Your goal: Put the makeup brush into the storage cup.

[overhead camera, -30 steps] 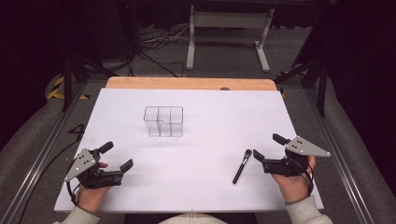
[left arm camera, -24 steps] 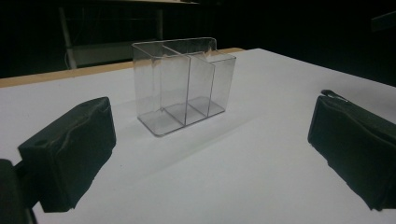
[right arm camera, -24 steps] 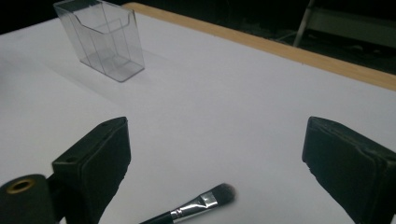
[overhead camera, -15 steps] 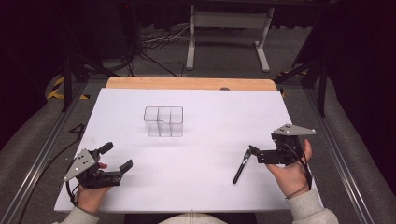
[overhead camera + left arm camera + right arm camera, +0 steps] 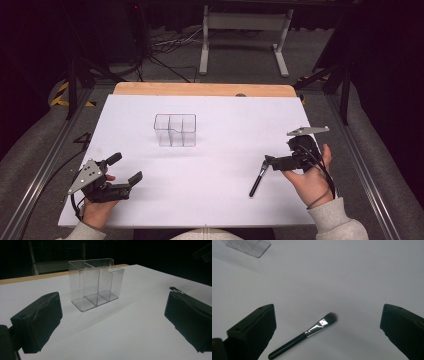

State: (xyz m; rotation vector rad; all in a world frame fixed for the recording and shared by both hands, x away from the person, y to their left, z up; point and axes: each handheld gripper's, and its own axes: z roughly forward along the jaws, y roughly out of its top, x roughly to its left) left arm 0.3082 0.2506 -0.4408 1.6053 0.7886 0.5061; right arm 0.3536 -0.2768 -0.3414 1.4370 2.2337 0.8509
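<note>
The makeup brush lies flat on the white table, in the lower right of the high view. Its long axis runs diagonally: the bristle head points to the upper right, toward the right gripper, and the black handle end points to the lower left. In the right gripper view the brush sits low in the frame between the 2 black jaws, touching neither.

The right gripper is open with nothing held; its jaws have just been opening wider. Compared with 1 second ago, the right hand has risen and tipped so that the gripper now points down over the brush head, while the brush lies where it did. The left gripper, at the lower left, is open, empty and unmoved.

A clear 3-compartment organizer stands upright at the upper centre of the table, well apart from the brush. Bare table lies between them.
</note>
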